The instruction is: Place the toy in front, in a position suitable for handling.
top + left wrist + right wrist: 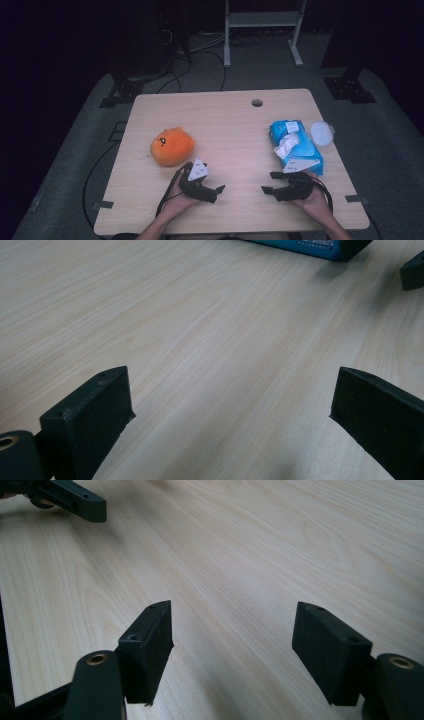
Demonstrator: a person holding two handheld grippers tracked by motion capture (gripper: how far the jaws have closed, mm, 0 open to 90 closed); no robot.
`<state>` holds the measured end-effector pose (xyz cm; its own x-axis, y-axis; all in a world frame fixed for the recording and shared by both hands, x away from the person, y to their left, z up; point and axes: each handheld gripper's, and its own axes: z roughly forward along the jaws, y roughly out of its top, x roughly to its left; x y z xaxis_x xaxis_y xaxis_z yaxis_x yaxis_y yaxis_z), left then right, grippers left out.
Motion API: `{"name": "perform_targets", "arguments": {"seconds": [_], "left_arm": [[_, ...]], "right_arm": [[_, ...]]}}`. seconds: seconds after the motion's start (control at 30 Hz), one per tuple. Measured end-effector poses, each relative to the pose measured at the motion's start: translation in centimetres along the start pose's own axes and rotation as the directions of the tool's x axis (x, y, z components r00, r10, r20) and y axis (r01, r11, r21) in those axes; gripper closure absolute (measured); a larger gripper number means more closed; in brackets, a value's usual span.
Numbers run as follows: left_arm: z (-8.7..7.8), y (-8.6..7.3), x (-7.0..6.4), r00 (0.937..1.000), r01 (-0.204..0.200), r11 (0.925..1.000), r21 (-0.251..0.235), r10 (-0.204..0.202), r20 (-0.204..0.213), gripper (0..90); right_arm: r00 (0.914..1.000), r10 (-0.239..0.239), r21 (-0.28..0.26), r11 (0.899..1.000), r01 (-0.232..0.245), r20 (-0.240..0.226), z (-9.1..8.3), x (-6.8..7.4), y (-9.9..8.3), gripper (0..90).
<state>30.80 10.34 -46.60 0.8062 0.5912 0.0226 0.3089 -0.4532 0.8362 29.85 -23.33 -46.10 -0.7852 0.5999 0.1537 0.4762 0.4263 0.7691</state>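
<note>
While both rest near the table's [225,107] front edge | left gripper [217,192] jaws spread | right gripper [267,184] jaws spread

A light wooden table [225,130] stands on a grey carpeted floor [65,165]. Near the middle of its far edge, slightly to the right, is a small round hole [257,103]. A round white lid [321,133] lies flat close to the right edge. Beyond the far edge, a white metal frame [262,20] stands on the floor, with black cables [195,60] trailing left of it. A black stand base [120,92] sits off the far left corner and another [350,87] off the far right corner.
</note>
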Motion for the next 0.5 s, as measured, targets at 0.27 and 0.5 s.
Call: {"name": "perform_targets", "arguments": {"seconds": [0.27, 0.5], "left_arm": [[-0.9, 0.6, 0.6, 0.9986, 0.036, 0.9984, -0.044, -0.034, 0.039, 2.7], [-3.3, 2.7, 0.8, 0.999, 0.005, 0.995, -0.099, 0.0, 0.045, 2.6]], "right_arm": [[1.0, -0.001, 0.0, 1.0, 0.001, -0.004, -0.1, 0.1, 0.0, 31.0], [1.0, -0.001, -0.017, 1.0, 0.0, -0.006, -0.5, 0.4, 0.1, 31.1]]}}
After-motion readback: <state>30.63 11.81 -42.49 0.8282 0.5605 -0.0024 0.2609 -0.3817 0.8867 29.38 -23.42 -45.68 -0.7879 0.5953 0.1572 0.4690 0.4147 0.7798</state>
